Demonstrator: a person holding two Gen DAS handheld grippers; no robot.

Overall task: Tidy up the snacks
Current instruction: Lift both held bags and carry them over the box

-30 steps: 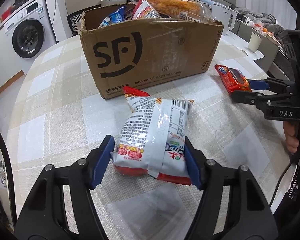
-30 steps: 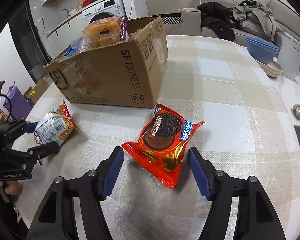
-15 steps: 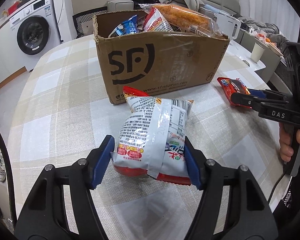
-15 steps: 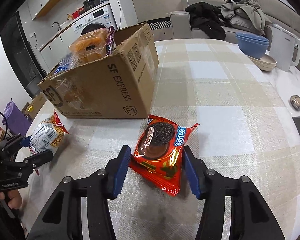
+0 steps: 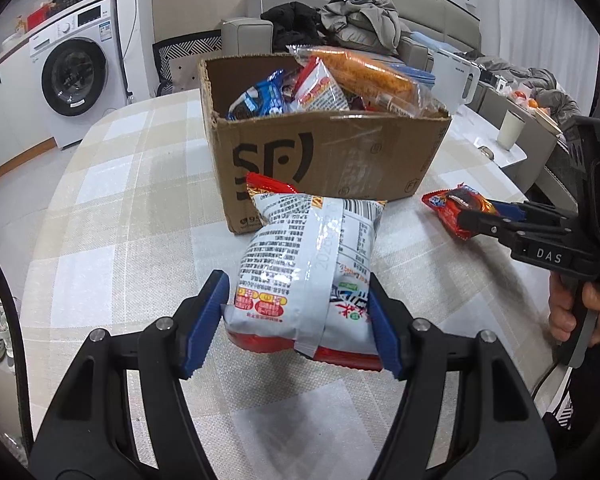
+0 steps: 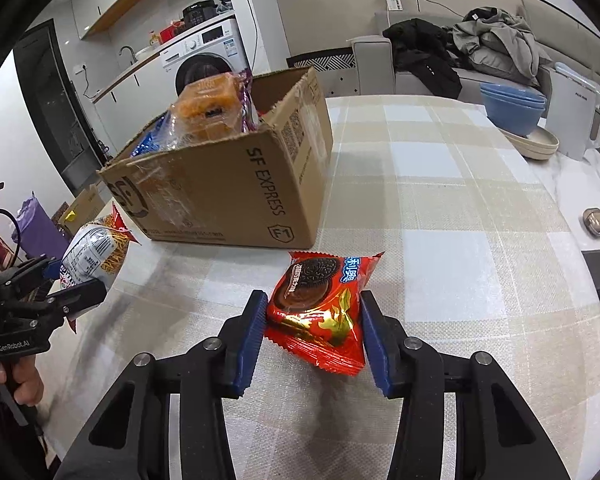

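In the left wrist view, the left gripper (image 5: pixel 298 324) filled the lower middle of the frame, its blue-padded jaws clamped on either side of a silver and red snack bag (image 5: pixel 306 276). The bag's far end reached up toward the centre of the frame, overlapping the foot of the cardboard box (image 5: pixel 328 160); whether that end rested on the bench (image 5: pixel 112 216) could not be told. The box stood in the upper middle of the frame on the checked cloth, open at the top and crowded with packets: a blue cookie pack (image 5: pixel 260 100) at its left, a long orange-filled bag (image 5: pixel 364 74) lying across the top right.

In the right wrist view, the right gripper (image 6: pixel 314 328) sat at the lower centre, its jaws closing on a red cookie packet (image 6: pixel 320 304), with the pads pressing against both sides of the wrapper. The packet's far end pointed toward the near right corner of the box (image 6: pixel 236 196), which stood in the left centre of the frame. At the right edge of the left wrist view the same packet (image 5: pixel 450 208) showed between dark jaw tips, with a hand (image 5: pixel 580 312) gripping the handle below. A washing machine (image 5: pixel 80 76) stood at the upper left, and blue bowls (image 6: pixel 514 108) at the upper right of the right wrist view.
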